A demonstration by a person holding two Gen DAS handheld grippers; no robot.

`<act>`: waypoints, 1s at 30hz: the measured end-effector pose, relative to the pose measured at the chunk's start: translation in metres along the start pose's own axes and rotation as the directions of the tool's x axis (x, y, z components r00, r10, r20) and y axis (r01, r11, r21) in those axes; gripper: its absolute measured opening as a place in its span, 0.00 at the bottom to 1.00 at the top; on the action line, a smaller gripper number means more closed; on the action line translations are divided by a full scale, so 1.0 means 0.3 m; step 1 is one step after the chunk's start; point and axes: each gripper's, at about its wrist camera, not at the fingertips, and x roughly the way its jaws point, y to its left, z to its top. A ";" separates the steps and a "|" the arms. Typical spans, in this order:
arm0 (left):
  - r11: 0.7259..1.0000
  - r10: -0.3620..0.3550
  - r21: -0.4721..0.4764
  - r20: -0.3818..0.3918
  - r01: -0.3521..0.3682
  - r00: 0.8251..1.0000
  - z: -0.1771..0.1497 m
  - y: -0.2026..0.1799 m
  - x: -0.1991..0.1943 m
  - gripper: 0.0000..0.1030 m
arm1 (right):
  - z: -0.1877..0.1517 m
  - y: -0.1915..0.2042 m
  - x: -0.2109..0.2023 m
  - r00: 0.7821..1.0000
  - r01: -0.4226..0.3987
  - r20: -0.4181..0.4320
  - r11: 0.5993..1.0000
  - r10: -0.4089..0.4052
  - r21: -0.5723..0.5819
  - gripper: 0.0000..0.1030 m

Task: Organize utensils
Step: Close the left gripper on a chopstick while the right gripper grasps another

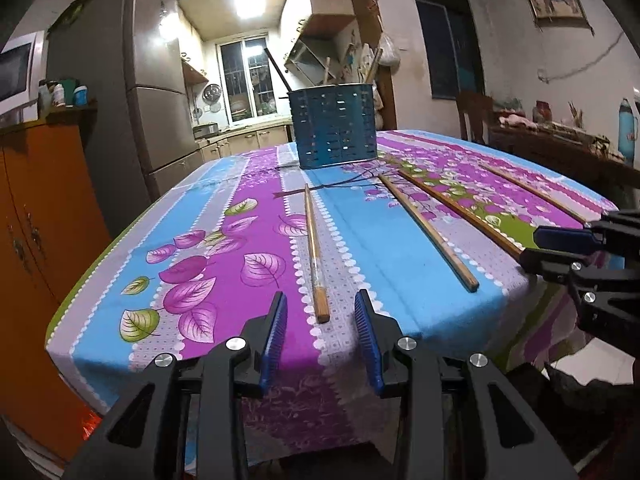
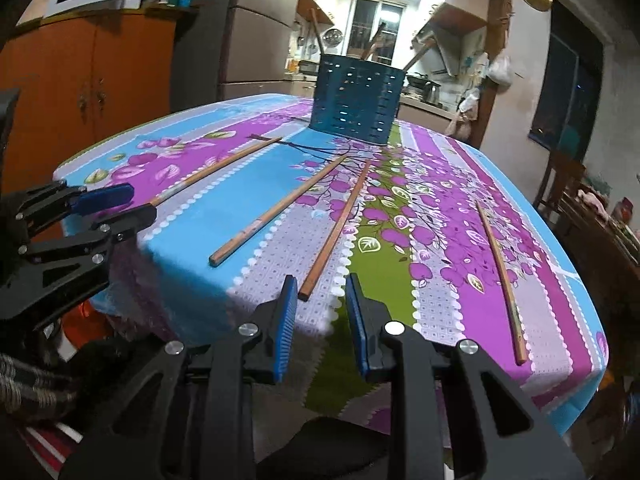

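Note:
Several wooden chopsticks lie apart on the flowered tablecloth, pointing towards a blue perforated utensil holder (image 1: pixel 335 126) at the far side; the holder also shows in the right wrist view (image 2: pixel 358 100), with a few sticks standing in it. My left gripper (image 1: pixel 321 305) is open and empty, its jaws on either side of the near end of the leftmost chopstick (image 1: pixel 314 246). My right gripper (image 2: pixel 322 290) is open and empty, just before the near end of the third chopstick (image 2: pixel 340 226). A second chopstick (image 2: pixel 280 210) lies between them and a fourth (image 2: pixel 500 276) lies far right.
The table's near edge (image 1: pixel 248 364) runs just under both grippers, with cloth hanging down. An orange cabinet (image 1: pixel 36 208) and a grey fridge (image 1: pixel 120 92) stand to the left. A chair and a cluttered sideboard (image 1: pixel 560 136) stand to the right.

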 end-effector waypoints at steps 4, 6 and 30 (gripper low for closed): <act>0.999 -0.012 -0.030 0.010 0.012 1.000 -0.003 0.011 0.003 0.35 | -0.001 -0.001 0.002 1.000 0.012 0.000 0.999 -0.012 0.042 0.21; 0.999 -0.014 -0.034 0.013 0.014 1.000 -0.004 0.011 0.002 0.35 | 0.001 -0.004 0.001 1.000 0.020 0.003 0.998 -0.020 0.061 0.21; 0.998 -0.060 -0.031 0.013 0.061 0.998 -0.002 0.016 0.019 0.11 | 0.011 -0.035 0.035 1.000 0.004 -0.013 0.987 -0.002 0.162 0.05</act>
